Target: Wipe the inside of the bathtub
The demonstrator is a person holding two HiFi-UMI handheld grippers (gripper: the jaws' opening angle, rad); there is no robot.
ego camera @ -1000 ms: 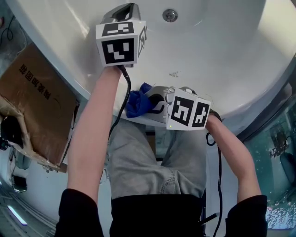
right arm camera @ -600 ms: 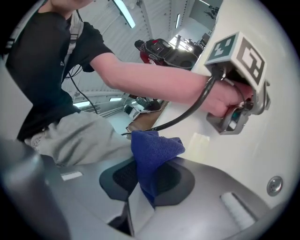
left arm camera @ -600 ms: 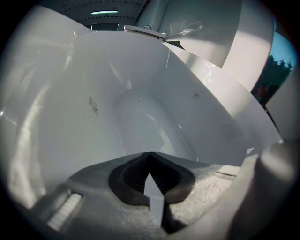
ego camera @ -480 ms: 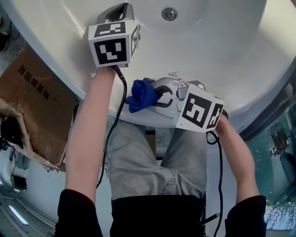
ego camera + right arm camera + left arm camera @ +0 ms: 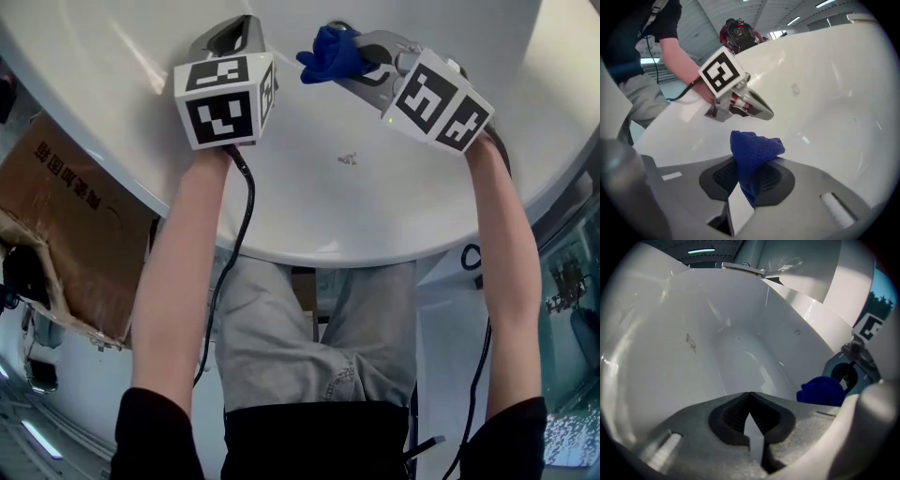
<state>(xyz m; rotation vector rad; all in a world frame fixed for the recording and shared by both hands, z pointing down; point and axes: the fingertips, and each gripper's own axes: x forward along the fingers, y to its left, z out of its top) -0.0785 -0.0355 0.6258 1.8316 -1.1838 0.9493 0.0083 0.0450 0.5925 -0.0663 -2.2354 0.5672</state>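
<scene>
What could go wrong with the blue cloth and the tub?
1. The right hand-held gripper pinches just a fold of the blue cloth, so hard rubbing might tug it loose.
2. The cloth is a small bunch, so the hard jaw tips might scrape the bathtub.
3. The left hand-held gripper, shut and empty, is close by, so the two could bump.

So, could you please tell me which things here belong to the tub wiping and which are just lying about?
Part of the job:
- bathtub
- cloth
- right gripper, shut on the cloth
- left gripper, shut and empty, over the tub

Just lying about:
- cardboard box, outside the tub
</scene>
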